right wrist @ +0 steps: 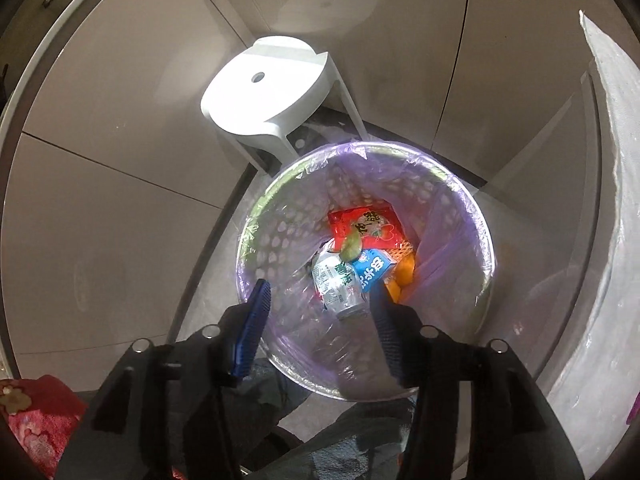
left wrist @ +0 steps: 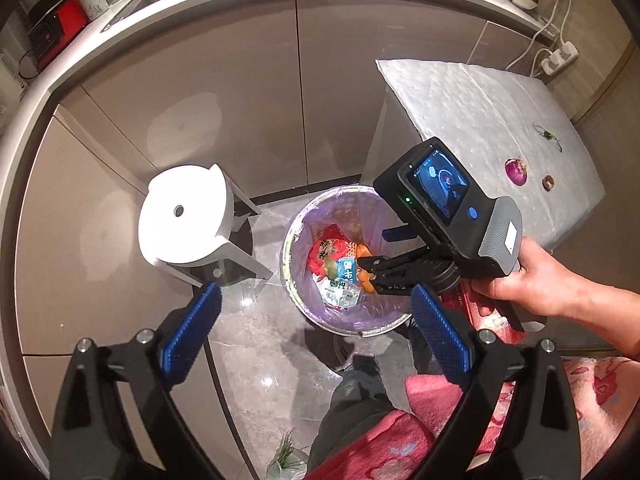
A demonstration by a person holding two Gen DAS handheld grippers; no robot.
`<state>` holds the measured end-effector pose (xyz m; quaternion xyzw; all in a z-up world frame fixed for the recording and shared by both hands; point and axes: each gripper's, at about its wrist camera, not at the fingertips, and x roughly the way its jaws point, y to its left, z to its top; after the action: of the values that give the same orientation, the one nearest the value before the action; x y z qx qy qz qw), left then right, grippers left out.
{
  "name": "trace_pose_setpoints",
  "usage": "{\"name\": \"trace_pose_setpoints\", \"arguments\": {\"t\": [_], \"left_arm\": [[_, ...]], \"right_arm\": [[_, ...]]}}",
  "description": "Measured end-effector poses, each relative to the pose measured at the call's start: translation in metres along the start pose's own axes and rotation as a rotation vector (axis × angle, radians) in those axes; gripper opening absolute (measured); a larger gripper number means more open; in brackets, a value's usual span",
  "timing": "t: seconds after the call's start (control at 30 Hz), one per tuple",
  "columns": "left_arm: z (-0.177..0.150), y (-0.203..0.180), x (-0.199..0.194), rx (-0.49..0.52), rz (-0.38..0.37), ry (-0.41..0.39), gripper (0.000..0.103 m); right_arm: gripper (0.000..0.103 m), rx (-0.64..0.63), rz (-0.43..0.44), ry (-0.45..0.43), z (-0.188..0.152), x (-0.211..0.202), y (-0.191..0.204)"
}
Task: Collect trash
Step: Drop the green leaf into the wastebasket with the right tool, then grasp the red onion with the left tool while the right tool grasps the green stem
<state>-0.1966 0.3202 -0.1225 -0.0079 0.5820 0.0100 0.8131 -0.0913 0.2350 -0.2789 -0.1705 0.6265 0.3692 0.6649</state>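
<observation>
A round bin (left wrist: 296,300) lined with a purple bag (right wrist: 448,216) stands on the floor. Inside lie a red wrapper (right wrist: 366,226), a blue-and-white carton (right wrist: 374,272), a silver-green packet (right wrist: 334,284), an orange piece (right wrist: 402,280) and a small green scrap (right wrist: 352,248). My right gripper (right wrist: 320,320) is open and empty, held above the bin's near side; it also shows in the left wrist view (left wrist: 370,272). My left gripper (left wrist: 316,328) is open and empty, higher up and back from the bin.
A white stool (left wrist: 186,216) stands left of the bin against beige cabinet doors (left wrist: 224,80). A white padded table (left wrist: 492,120) on the right holds a purple onion (left wrist: 515,171) and small scraps (left wrist: 547,181). Greens in a bag (left wrist: 286,460) lie on the floor.
</observation>
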Motion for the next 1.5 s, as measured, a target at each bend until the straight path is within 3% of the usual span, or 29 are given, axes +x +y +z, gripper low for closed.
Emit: {"name": "trace_pose_setpoints", "arguments": {"t": [0.1,0.27,0.4,0.47,0.57,0.7,0.87,1.0,1.17,1.23,1.37,1.5], "left_arm": [[0.004,-0.003,0.000,0.002,-0.008,-0.005,0.091],[0.013,-0.011,-0.006,0.018,-0.033,-0.027,0.091],[0.023,-0.018,-0.014,0.034,-0.066,-0.050,0.091],[0.029,-0.023,-0.018,0.036,-0.097,-0.061,0.091],[0.042,-0.035,-0.020,0.044,-0.144,-0.075,0.091],[0.063,-0.074,-0.013,0.119,-0.207,-0.091,0.091],[0.086,-0.155,0.016,0.318,-0.253,-0.100,0.091],[0.101,-0.213,0.050,0.412,-0.303,-0.064,0.091],[0.117,-0.269,0.099,0.460,-0.324,0.006,0.090],[0.119,-0.288,0.116,0.472,-0.324,0.038,0.083],[0.120,-0.310,0.142,0.500,-0.295,0.083,0.080],[0.120,-0.318,0.158,0.502,-0.278,0.123,0.067]], "right_arm": [[0.062,-0.007,-0.006,-0.036,0.000,-0.015,-0.002],[0.064,0.031,-0.012,-0.127,-0.005,-0.055,-0.015],[0.072,0.076,-0.056,-0.228,-0.013,-0.099,-0.030],[0.074,0.114,-0.086,-0.289,-0.020,-0.125,-0.041],[0.086,0.209,-0.153,-0.391,-0.041,-0.170,-0.066],[0.089,0.349,-0.256,-0.470,-0.079,-0.222,-0.115],[0.090,0.510,-0.367,-0.466,-0.132,-0.253,-0.188],[0.090,0.628,-0.388,-0.457,-0.174,-0.263,-0.234],[0.090,0.714,-0.395,-0.446,-0.209,-0.273,-0.278],[0.090,0.726,-0.399,-0.438,-0.216,-0.277,-0.289],[0.090,0.746,-0.399,-0.430,-0.226,-0.280,-0.310],[0.090,0.749,-0.386,-0.418,-0.228,-0.280,-0.328]]}}
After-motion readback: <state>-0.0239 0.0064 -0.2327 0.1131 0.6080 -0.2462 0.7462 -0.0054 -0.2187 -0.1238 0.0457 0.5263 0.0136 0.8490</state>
